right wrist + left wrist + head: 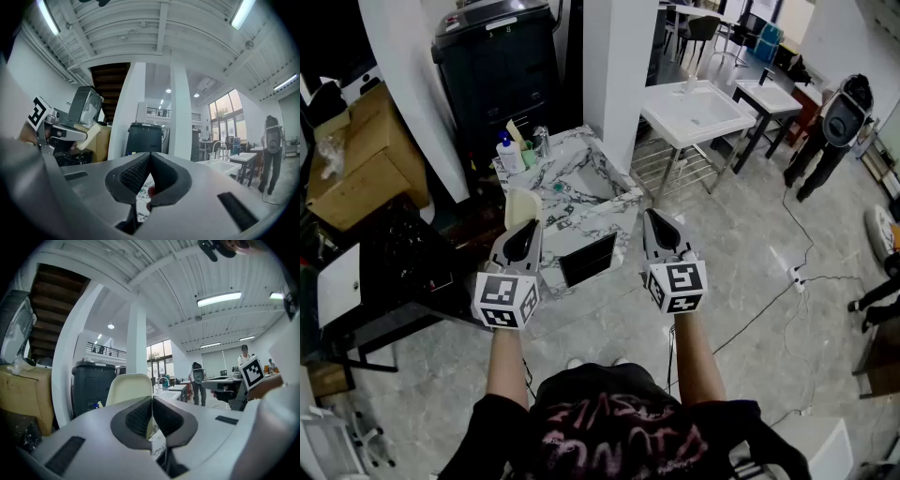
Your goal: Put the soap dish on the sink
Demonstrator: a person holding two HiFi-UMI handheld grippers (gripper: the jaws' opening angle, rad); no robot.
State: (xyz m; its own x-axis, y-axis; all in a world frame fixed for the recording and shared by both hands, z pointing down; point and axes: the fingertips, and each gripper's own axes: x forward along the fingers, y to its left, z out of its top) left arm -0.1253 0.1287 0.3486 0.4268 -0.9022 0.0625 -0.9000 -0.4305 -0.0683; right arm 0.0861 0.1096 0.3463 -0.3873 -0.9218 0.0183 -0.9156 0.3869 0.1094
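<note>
Left gripper [523, 231]: its jaws are clamping the lower edge of the soap dish [521, 206], which is standing upright above the tips.
Right gripper [660, 223]: its jaws are pressing together with nothing between them; it is hovering just right of the left one, at about the same height.
Soap dish: cream-coloured, it is hanging in the air over the near left corner of the marble sink [581, 173], not resting on it.
Marble sink: a pump bottle [508, 153] is standing at its far left corner.
Surroundings: a black bin [497, 66] is standing beyond the sink; a white basin [694, 111] is sitting far right.
</note>
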